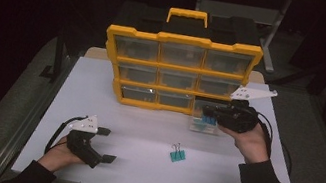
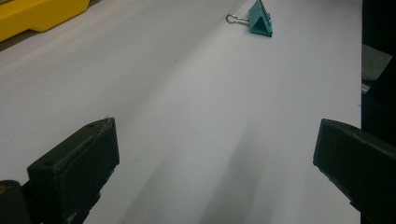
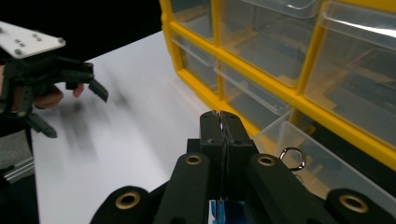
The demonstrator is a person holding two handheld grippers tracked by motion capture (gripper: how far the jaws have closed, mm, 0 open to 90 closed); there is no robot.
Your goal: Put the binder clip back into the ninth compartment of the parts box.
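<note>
Binder clip (image 3: 292,158), wire loop showing, sat pinched in the right gripper (image 3: 223,122) over the pulled-out clear drawer (image 1: 205,125) at the yellow organizer's (image 1: 185,39) bottom right. Second teal clip (image 1: 177,155) lay in front of the organizer; left gripper (image 1: 106,145) spread wide, holding nothing.

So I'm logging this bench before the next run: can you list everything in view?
Organiser cabinet: one, yellow frame with clear drawers and a top handle, at the table's far side.
Pulled-out drawer: one, clear, at the cabinet's lower right, blue clips inside.
Binder clip: one, teal, loose on the table between the hands.
Table: one, white top.
Left gripper: one, black, jaws wide apart, low over the table's near left.
Right gripper: one, black, jaws shut on a wire clip handle, above the pulled-out drawer.
</note>
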